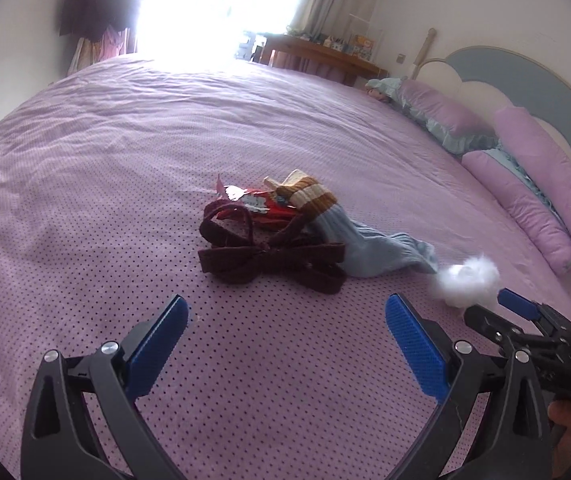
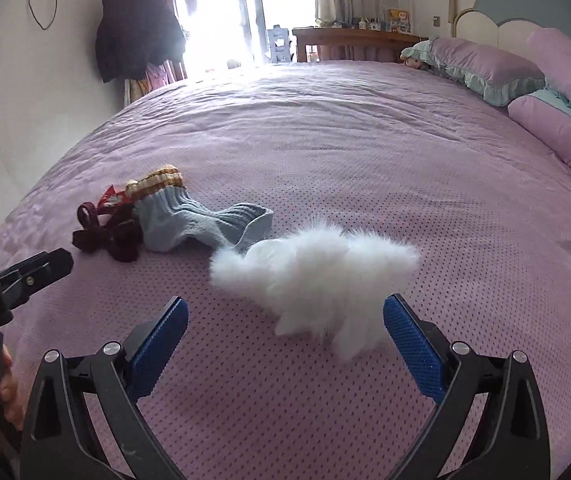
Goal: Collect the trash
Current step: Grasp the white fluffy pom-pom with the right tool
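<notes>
A red crumpled snack wrapper [image 1: 261,208] lies on the purple bed [image 1: 125,152], partly under a dark maroon bow headband [image 1: 269,256] and a blue sock with brown-striped cuff [image 1: 349,240]. My left gripper [image 1: 285,340] is open and empty, just short of the headband. A white fluffy piece [image 2: 317,276] lies on the bed; my right gripper [image 2: 285,340] is open, its fingers on either side of the fluff's near edge. In the right wrist view the wrapper [image 2: 111,196] peeks out behind the headband [image 2: 105,236] and sock [image 2: 193,224]. The fluff [image 1: 467,280] shows at right in the left wrist view.
Purple pillows with blue ruffles [image 1: 525,184] line the headboard at right. A wooden desk [image 2: 349,40] with small items stands beyond the bed by the bright window. Dark clothes hang on the wall [image 2: 133,28] at left. The left gripper [image 2: 25,276] shows at the right view's left edge.
</notes>
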`<action>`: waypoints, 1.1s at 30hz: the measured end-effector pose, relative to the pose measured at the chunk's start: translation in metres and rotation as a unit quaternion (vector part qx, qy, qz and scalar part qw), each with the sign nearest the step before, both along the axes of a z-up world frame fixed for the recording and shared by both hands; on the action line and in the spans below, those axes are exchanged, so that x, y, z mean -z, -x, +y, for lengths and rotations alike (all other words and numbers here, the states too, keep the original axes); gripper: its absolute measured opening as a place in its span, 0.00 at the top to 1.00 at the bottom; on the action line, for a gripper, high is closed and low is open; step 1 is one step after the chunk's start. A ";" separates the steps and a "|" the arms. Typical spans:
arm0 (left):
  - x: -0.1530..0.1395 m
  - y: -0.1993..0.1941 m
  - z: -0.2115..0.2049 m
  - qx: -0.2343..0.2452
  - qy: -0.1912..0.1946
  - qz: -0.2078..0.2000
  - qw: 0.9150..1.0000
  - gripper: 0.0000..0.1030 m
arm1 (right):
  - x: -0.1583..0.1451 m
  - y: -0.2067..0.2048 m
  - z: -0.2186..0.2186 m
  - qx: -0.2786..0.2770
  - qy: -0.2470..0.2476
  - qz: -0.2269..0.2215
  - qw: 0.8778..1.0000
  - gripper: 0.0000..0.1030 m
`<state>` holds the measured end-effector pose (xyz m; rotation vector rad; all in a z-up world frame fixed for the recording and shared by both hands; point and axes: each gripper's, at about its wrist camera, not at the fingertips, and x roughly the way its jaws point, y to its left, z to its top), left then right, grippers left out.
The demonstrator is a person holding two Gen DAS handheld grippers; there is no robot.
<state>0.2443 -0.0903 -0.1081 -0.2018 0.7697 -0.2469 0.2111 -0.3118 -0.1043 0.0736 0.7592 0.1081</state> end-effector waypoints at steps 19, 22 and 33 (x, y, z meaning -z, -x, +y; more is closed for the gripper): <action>0.014 -0.018 0.005 0.000 0.019 0.021 1.000 0.04 | 0.010 -0.054 -0.022 0.039 -0.011 0.015 0.999 0.40; 0.015 -0.018 0.007 -0.002 0.025 0.019 0.999 0.04 | 0.005 -0.042 -0.030 0.039 -0.037 -0.010 0.999 0.49; 0.014 -0.030 0.013 -0.032 0.002 0.013 0.999 0.04 | -0.023 0.013 -0.009 -0.026 -0.116 -0.062 0.991 0.52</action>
